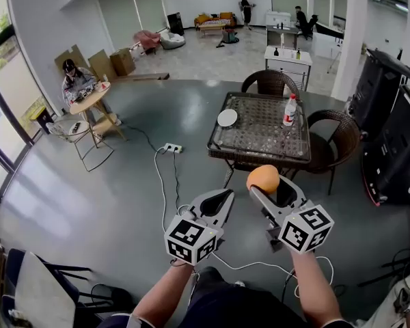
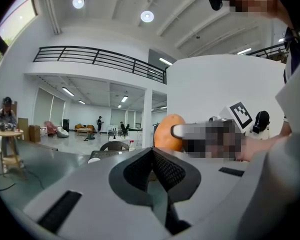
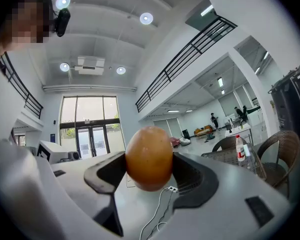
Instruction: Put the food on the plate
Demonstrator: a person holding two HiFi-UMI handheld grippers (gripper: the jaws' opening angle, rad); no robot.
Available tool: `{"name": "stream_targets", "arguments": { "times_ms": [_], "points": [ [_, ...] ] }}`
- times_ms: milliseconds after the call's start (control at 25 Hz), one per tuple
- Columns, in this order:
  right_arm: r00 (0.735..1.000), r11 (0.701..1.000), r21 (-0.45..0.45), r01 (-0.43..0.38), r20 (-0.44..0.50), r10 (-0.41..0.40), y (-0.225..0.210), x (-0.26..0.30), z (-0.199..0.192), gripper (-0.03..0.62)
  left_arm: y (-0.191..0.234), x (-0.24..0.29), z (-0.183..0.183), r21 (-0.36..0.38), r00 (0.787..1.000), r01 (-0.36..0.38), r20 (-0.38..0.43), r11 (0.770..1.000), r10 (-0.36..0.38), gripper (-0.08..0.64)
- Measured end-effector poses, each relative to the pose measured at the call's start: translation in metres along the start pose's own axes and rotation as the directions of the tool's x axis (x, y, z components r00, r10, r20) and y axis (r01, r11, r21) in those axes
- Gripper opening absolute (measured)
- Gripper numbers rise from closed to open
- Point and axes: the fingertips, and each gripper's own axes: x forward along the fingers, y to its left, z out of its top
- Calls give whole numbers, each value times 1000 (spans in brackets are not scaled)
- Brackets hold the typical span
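A round orange food item (image 1: 263, 178) sits between the jaws of my right gripper (image 1: 269, 188), which is shut on it and held up in the air. In the right gripper view the food (image 3: 149, 157) fills the gap of the right gripper (image 3: 150, 173), both pads pressing on it. Just to its left, my left gripper (image 1: 217, 200) is shut with nothing in it; its own view shows the left gripper (image 2: 152, 165) with jaws together and the food (image 2: 166, 133) beyond. A small white plate (image 1: 227, 117) lies on the far-left part of the glass table (image 1: 256, 137) ahead, well beyond both grippers.
A plastic bottle (image 1: 290, 109) stands on the table's right side. Wicker chairs (image 1: 271, 82) (image 1: 340, 139) flank the table. A power strip (image 1: 172, 148) and white cables lie on the floor before it. Black cases (image 1: 389, 115) stand at the right. A person sits at a small round table (image 1: 89, 100) on the left.
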Motion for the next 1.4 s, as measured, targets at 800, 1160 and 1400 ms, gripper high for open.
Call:
{"name": "stream_targets", "arguments": {
  "times_ms": [800, 1160, 1400],
  "points": [
    [1000, 999, -32, -13, -14, 12, -37, 24, 5, 298, 30, 32, -3, -19, 999, -45, 8, 999, 45, 9],
    [1000, 1000, -26, 2, -19, -2, -71, 83, 5, 298, 88, 73, -5, -32, 999, -32, 3, 999, 32, 9],
    [998, 999, -17, 28, -50, -28, -105, 145, 2, 298, 147, 113, -6, -60, 1000, -15, -8, 998, 14, 9]
  ]
}}
